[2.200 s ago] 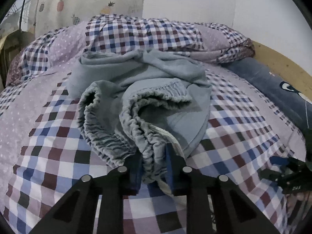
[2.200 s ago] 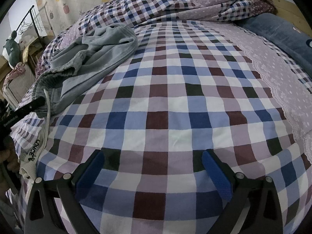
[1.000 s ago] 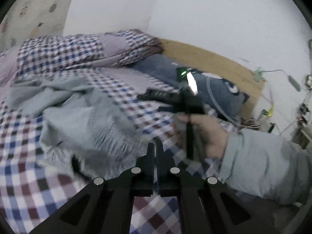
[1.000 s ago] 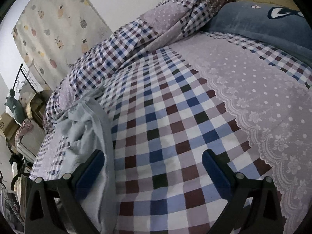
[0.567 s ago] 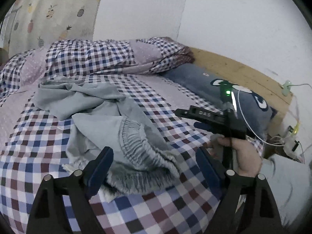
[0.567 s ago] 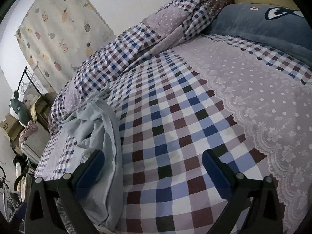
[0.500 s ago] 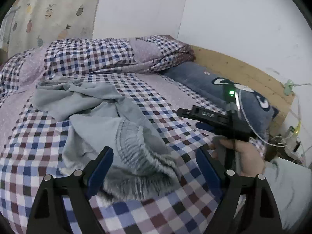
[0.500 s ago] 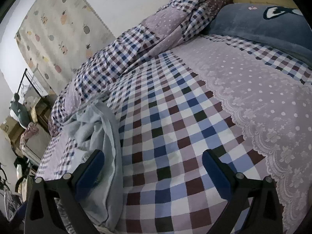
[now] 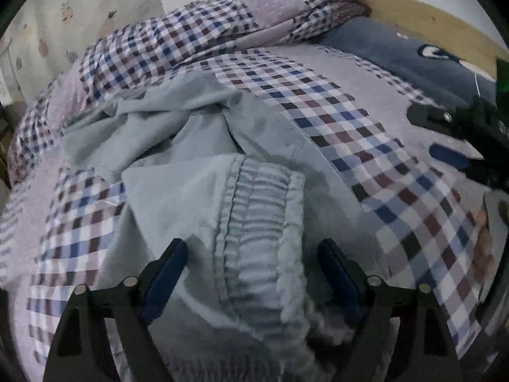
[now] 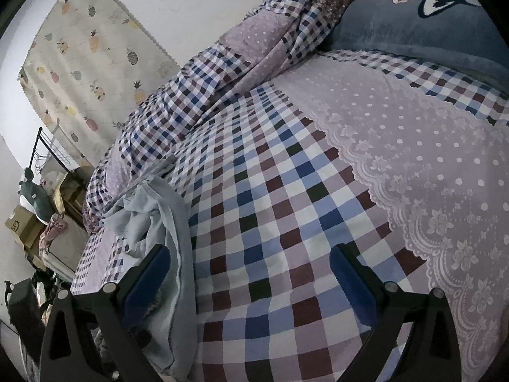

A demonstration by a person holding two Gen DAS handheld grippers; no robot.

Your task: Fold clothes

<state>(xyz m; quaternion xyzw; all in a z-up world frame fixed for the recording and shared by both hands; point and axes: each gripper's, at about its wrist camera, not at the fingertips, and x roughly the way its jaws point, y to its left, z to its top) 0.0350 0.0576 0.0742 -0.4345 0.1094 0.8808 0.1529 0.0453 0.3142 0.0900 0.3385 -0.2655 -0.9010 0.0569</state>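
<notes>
Grey sweatpants [image 9: 203, 146] lie crumpled on the checked bedspread [image 9: 350, 133], their ribbed elastic waistband [image 9: 261, 222] nearest the left wrist camera. My left gripper [image 9: 254, 254] is open, low over that waistband, which sits between its blue pads without being clamped. In the right wrist view the same sweatpants [image 10: 159, 222] lie at the lower left, under the left finger. My right gripper [image 10: 251, 261] is open above bare checked cloth with nothing in it. It also shows at the right edge of the left wrist view as a black right gripper [image 9: 458, 140] held in a hand.
A rolled checked duvet [image 9: 203, 35] lies along the far side of the bed. A blue pillow [image 10: 413, 22] rests against the wooden headboard [image 9: 432, 22]. A pineapple-print curtain [image 10: 92, 51] hangs on the wall. Boxes, a rack and a plush toy [image 10: 35, 197] stand beside the bed.
My left gripper went from shut on the waistband to open, leaving the sweatpants on the bed. It has since dropped close over the waistband. The right gripper barely moved.
</notes>
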